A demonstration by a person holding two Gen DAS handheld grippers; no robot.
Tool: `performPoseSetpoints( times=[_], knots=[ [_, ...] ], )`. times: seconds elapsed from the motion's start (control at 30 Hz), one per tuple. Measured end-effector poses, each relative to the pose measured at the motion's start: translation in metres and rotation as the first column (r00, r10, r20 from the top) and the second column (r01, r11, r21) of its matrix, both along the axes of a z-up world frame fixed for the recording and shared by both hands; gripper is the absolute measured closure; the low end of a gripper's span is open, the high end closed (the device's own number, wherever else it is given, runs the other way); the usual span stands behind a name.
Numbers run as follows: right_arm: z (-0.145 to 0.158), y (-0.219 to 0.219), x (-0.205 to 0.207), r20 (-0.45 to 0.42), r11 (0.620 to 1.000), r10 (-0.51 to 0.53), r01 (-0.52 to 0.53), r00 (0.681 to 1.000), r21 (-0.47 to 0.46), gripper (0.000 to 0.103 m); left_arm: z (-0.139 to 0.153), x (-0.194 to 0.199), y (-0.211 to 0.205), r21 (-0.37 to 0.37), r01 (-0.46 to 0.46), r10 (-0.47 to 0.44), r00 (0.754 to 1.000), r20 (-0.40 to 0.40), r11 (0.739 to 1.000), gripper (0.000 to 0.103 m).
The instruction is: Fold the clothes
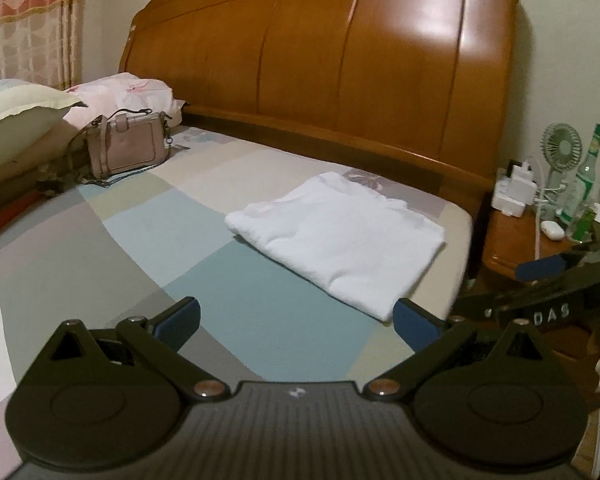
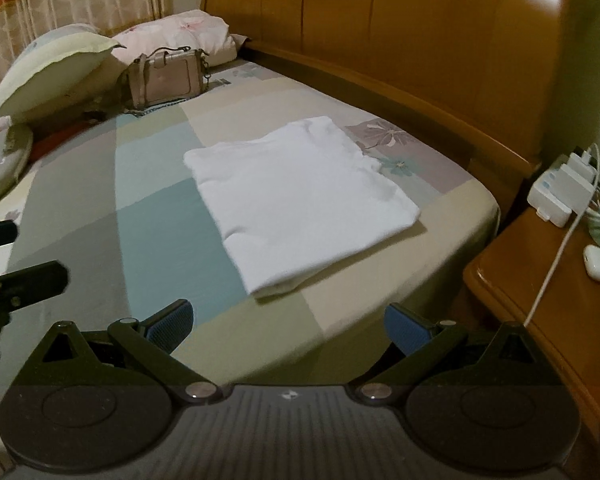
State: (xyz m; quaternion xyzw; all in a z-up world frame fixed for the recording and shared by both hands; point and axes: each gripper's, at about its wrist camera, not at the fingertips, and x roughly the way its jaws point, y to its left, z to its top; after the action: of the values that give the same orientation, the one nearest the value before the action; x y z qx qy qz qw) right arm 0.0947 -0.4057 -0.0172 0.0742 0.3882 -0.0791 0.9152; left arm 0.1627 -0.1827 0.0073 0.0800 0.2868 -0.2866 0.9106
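A white garment lies folded into a neat rectangle on the patchwork bedsheet, close to the bed's right edge; the right wrist view shows the same garment flat ahead. My left gripper hovers open just short of the garment's near corner, nothing between its blue pads. My right gripper is also open and empty, above the sheet in front of the garment's near edge. The right gripper's body shows at the right of the left wrist view; the left gripper's body shows at the left of the right wrist view.
A pink handbag and pillows sit at the bed's far left by the wooden headboard. A bedside table on the right holds chargers, a cable, an earbud case, a small fan and a green bottle.
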Motion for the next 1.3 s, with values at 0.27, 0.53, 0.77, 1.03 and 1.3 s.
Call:
performPoseSetpoints(
  times=[0.27, 0.53, 0.77, 1.03, 1.3],
  knots=[
    [0.007, 0.015, -0.033, 0.029, 1.0, 0.006, -0.006, 1.0, 0.003, 0.0, 0.007, -0.025, -0.005, 0.017, -0.012, 0.012, 1.0, 0.005, 1.0, 0.001],
    [0.012, 0.021, -0.055, 0.046, 1.0, -0.004, 0.004, 0.999, -0.006, 0.0, 0.012, -0.042, -0.006, 0.012, -0.021, 0.021, 1.0, 0.009, 1.0, 0.001],
    [0.014, 0.023, -0.07, 0.065, 1.0, 0.01, -0.01, 0.998, 0.006, 0.0, 0.014, -0.052, -0.01, 0.006, -0.032, 0.032, 0.999, -0.007, 0.999, 0.001],
    [0.014, 0.028, -0.073, 0.068, 0.999, 0.038, -0.038, 0.997, 0.006, 0.0, 0.013, -0.056, -0.013, 0.006, -0.026, 0.027, 0.999, -0.044, 1.0, 0.001],
    [0.015, 0.029, -0.072, 0.066, 0.999, 0.042, -0.042, 0.997, 0.007, 0.0, 0.012, -0.057, -0.013, 0.003, -0.027, 0.027, 0.998, -0.055, 1.0, 0.001]
  ],
)
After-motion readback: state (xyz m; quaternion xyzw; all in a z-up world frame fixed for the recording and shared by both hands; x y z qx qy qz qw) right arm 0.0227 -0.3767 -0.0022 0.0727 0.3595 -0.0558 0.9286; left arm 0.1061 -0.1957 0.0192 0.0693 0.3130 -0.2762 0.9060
